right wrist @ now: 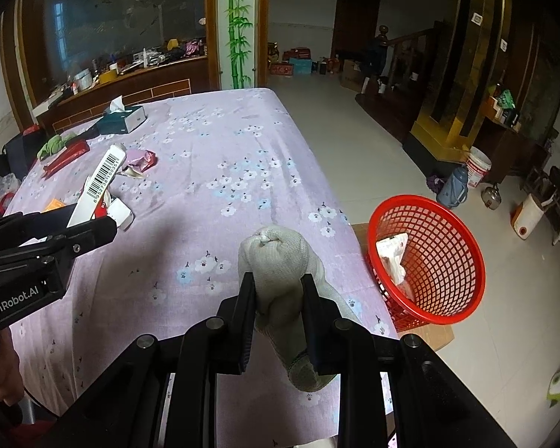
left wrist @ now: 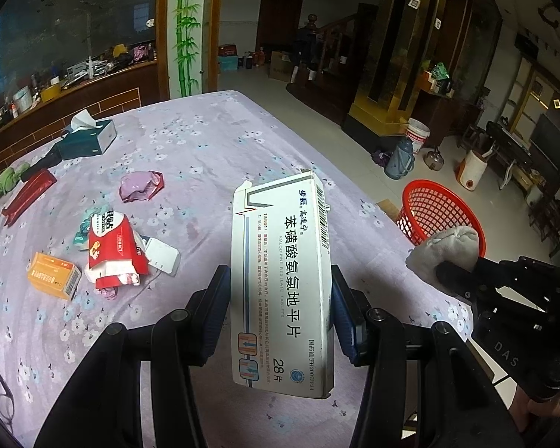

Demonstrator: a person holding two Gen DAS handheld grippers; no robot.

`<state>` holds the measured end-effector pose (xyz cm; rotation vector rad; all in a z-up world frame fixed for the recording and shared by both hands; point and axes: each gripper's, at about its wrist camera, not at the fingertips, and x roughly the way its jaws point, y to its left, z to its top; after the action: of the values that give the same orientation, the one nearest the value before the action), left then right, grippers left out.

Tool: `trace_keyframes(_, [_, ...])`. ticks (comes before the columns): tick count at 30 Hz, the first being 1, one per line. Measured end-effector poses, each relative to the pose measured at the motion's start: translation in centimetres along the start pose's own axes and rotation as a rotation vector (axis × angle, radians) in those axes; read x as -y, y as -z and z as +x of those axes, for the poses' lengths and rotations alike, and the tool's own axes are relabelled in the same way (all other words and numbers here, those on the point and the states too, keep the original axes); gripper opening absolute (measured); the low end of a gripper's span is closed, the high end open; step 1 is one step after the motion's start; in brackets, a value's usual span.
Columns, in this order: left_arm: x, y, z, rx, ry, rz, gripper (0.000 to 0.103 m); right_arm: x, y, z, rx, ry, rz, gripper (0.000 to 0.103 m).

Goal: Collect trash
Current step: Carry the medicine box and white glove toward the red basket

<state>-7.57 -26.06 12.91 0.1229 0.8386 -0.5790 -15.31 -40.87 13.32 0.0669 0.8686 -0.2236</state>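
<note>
L gripper pinches a flat white cardboard medicine box w/ blue Chinese print between its two blue-padded fingers, box standing on end, lifted above the lilac floral tablecloth. From the right wrist view the same box shows its barcode edge, tilted, held at far left.

R gripper is clamped on a balled-up grey knit glove, fingers pressed into both sides of it, cuff hanging down below. Glove sits over the table's right edge; in the left wrist view it lies in front of the basket rim.

Red plastic mesh basket stands on the tile floor just beside the table's right side, tilted toward the camera, w/ a crumpled white wrapper inside.

On the cloth, left part: small orange carton, torn red-and-white tissue pack, white blister tray touching it, crumpled purple foil wrapper, long dark-red packet, green cloth wad, teal tissue box near the far edge.
</note>
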Motion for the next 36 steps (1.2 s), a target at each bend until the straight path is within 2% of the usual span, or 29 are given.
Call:
trace_keyframes(13, [1.4, 0.1, 0.3, -0.019, 0.014, 0.043, 0.049, 1.7, 1.1, 0.0, -0.015, -0.007, 0.067, 0.025])
trace_keyframes(21, [1.9, -0.5, 0.6, -0.017, 0.015, 0.048, 0.049, 2.7, 0.4, -0.1, 0.000, -0.008, 0.082, 0.025])
trace_keyframes(36, [4.4, -1.5, 1.8, -0.024, 0.051, 0.086, 0.049, 5.8, 0.2, 0.8, -0.030, -0.003, 0.134, 0.025])
